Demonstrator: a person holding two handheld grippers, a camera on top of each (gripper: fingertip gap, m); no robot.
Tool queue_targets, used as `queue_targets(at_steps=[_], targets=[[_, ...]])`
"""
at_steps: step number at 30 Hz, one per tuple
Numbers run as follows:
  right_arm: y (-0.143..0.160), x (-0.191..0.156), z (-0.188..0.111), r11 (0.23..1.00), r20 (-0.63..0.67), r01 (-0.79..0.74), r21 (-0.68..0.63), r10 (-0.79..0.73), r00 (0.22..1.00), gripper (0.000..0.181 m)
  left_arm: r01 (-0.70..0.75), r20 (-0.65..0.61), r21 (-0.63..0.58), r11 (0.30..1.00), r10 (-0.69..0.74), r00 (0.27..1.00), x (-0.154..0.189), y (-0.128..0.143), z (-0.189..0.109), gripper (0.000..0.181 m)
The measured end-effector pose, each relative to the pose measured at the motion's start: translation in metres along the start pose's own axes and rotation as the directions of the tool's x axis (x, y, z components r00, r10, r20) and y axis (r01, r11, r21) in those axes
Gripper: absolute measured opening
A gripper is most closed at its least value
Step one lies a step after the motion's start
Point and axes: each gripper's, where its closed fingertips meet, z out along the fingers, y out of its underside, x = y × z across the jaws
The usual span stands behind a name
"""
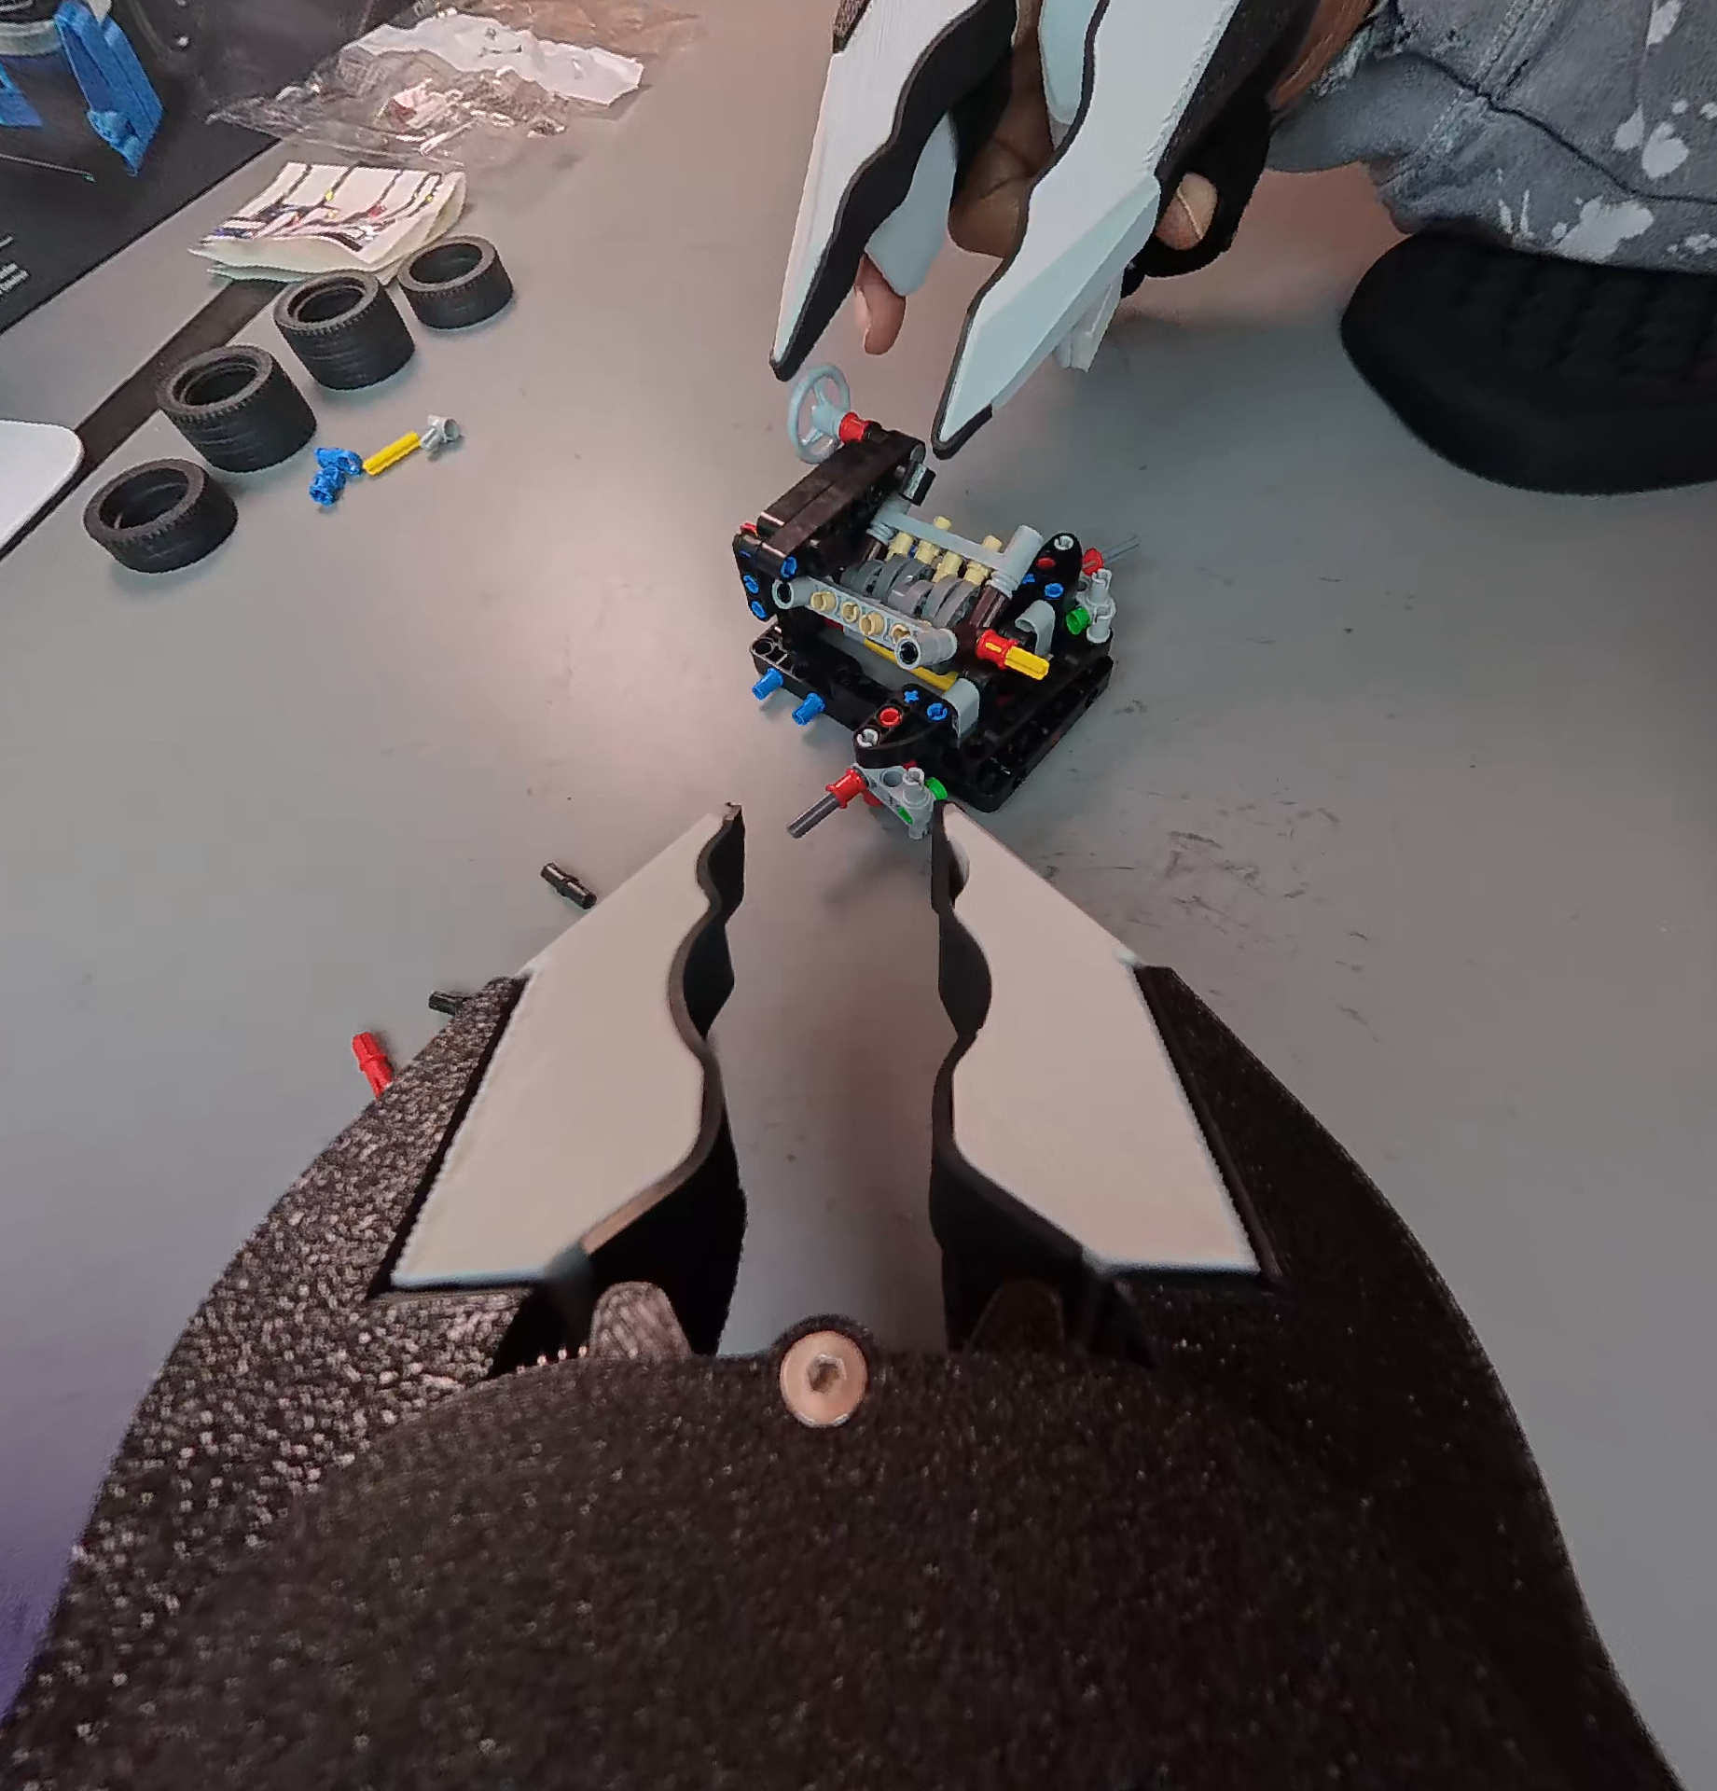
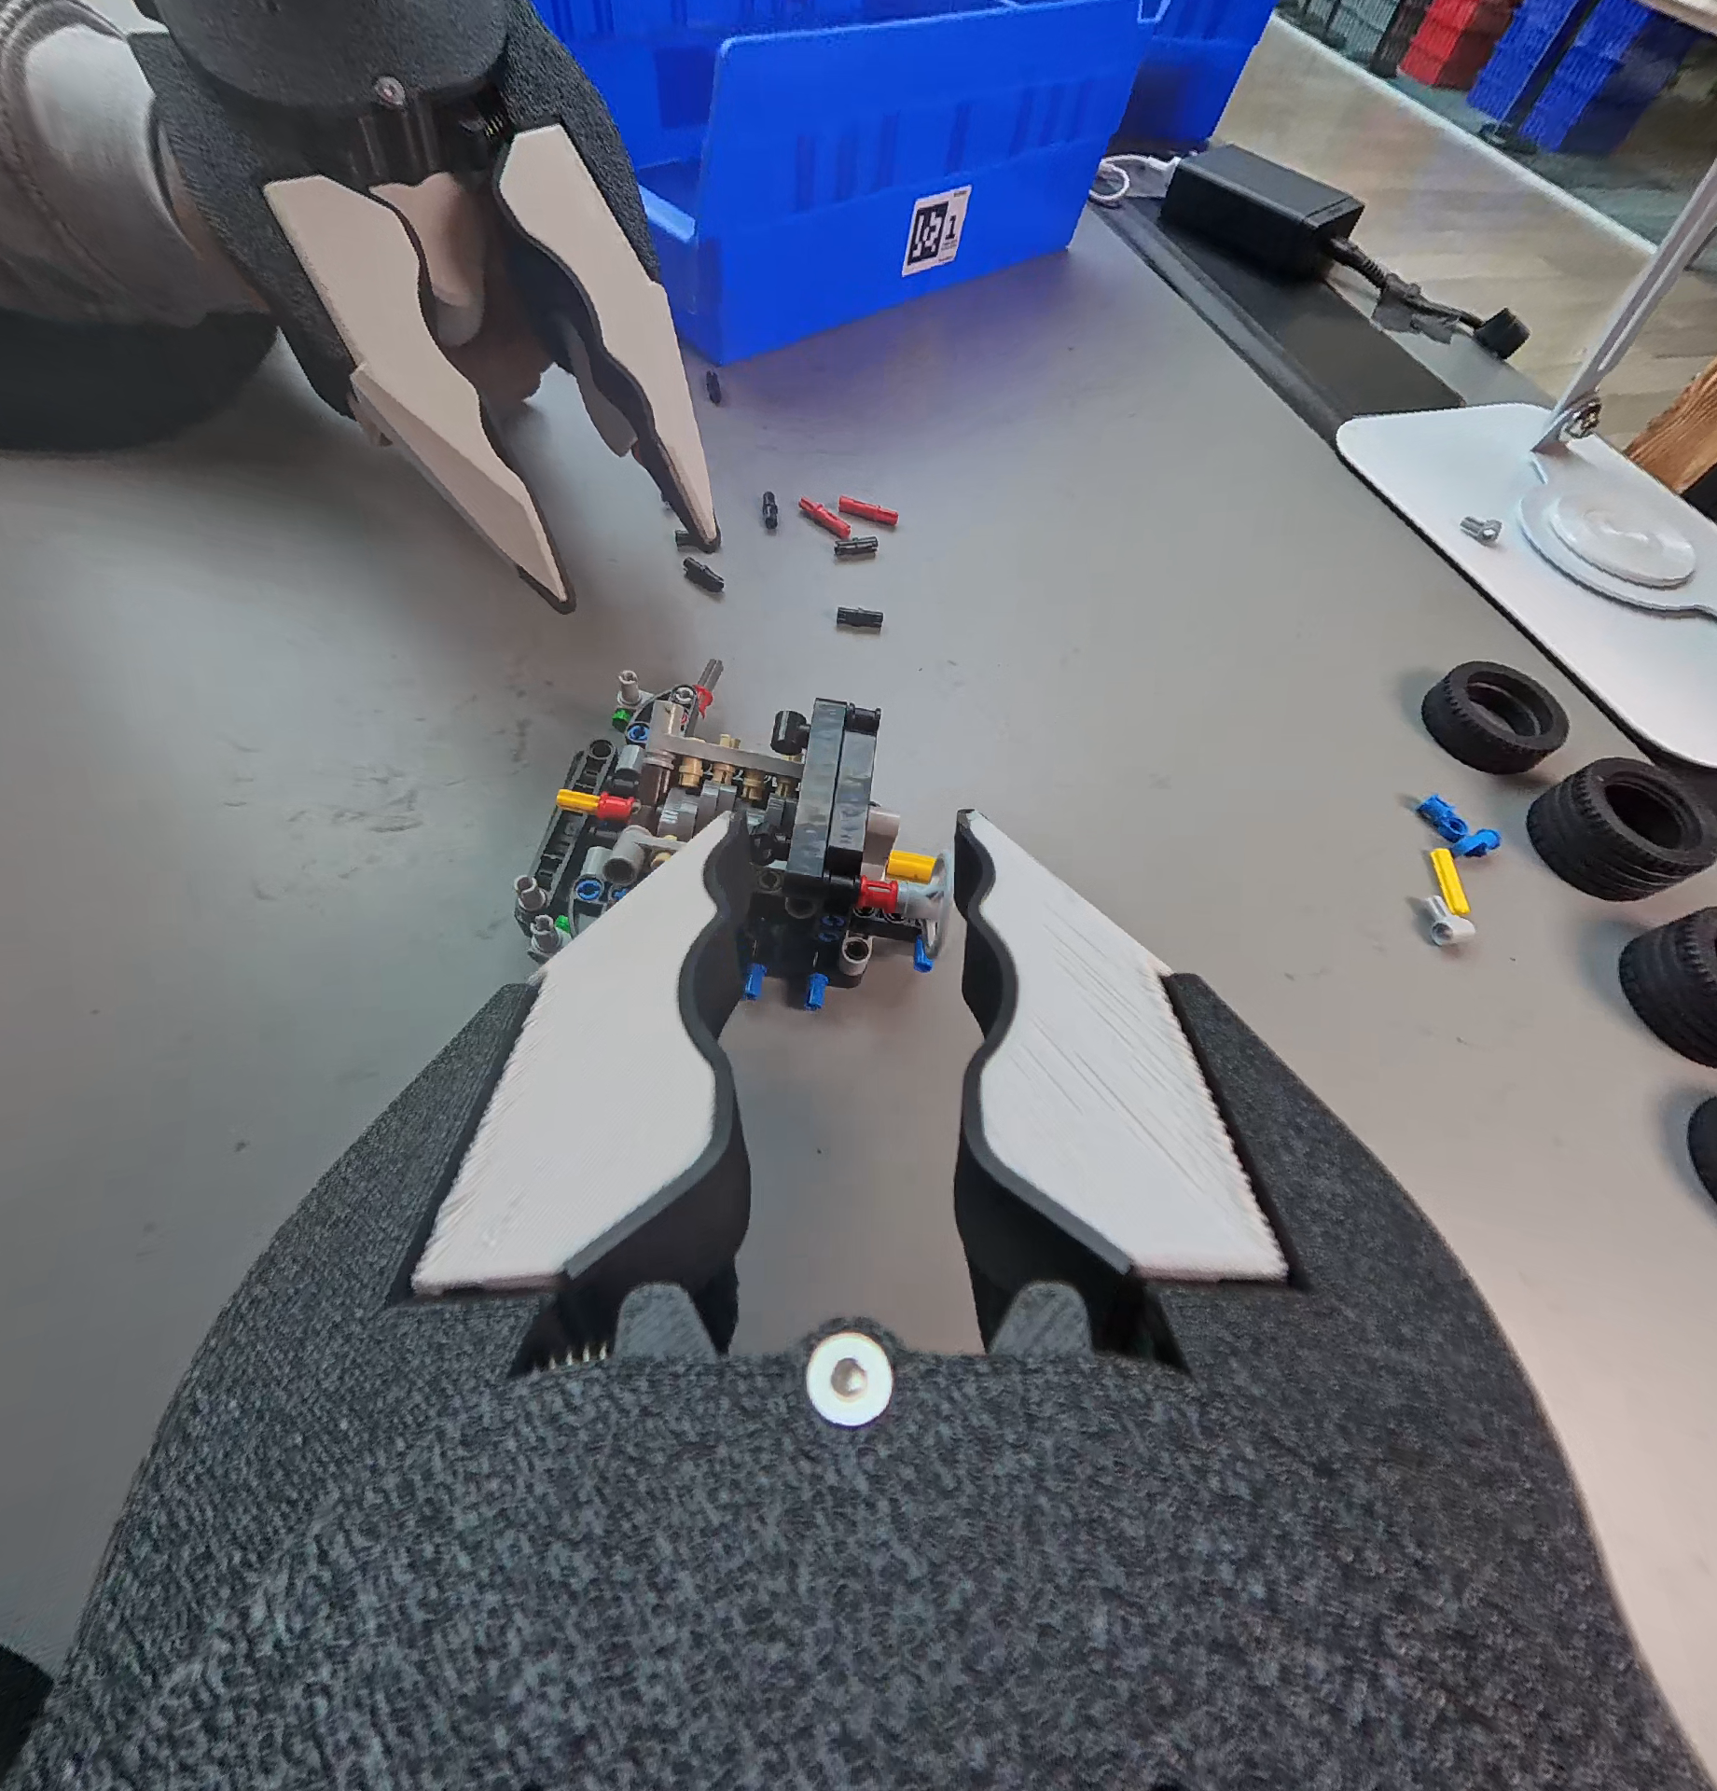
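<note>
Part-built brick assembly of black beams, grey gear parts, tan pegs and coloured pins sits on the grey table, towards the middle, well clear of every edge in view.

Nearest in the left wrist view, the left gripper hangs just short of the assembly's near corner, jaws released and gripping nothing. Small black pins and red pins lie loose beside it.

In the right wrist view, the right gripper is also released, its tips spread either side of the assembly's upright black frame and pale grey steering wheel. Whether the tips touch the frame cannot be told.

Assembly status: the core block is joined up. Four black rubber tyres stand unfitted in a row towards the table's side edge, with a short yellow axle, blue connectors and a grey connector loose beside them.

Farther off lie a sticker sheet, clear plastic bags, a blue plastic crate and a black power adapter.

Obscured: the assembly's underside, one tyre cut by the frame edge, the bag contents.
</note>
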Motion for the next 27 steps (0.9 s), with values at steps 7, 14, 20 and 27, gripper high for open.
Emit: queue_targets(at_steps=[7, 14, 20, 27], targets=[[-0.002, -0.012, 0.018, 0.997, -0.007, 0.050, -0.061, -0.050, 0.999, 0.036, 0.006, -0.002, 0.000, 1.000, -0.006, 1.000, 0.000, 0.000, 0.000, 0.036], [0.006, 0.001, 0.022, 0.991, -0.097, 0.011, -0.136, -0.024, 0.995, 0.017, 0.012, 0.016, 0.015, 1.000, -0.013, 1.000, -0.004, -0.003, -0.004, 0.036], [0.012, 0.023, 0.018, 0.985, -0.215, -0.078, -0.154, 0.044, 0.976, 0.017, 0.015, 0.029, 0.010, 1.000, -0.015, 0.999, -0.007, -0.002, -0.005, 0.036], [0.021, 0.050, 0.007, 0.956, -0.376, -0.259, -0.136, 0.192, 0.907, 0.017, 0.015, 0.041, 0.013, 1.000, -0.015, 0.999, -0.009, -0.002, -0.005, 0.036]])
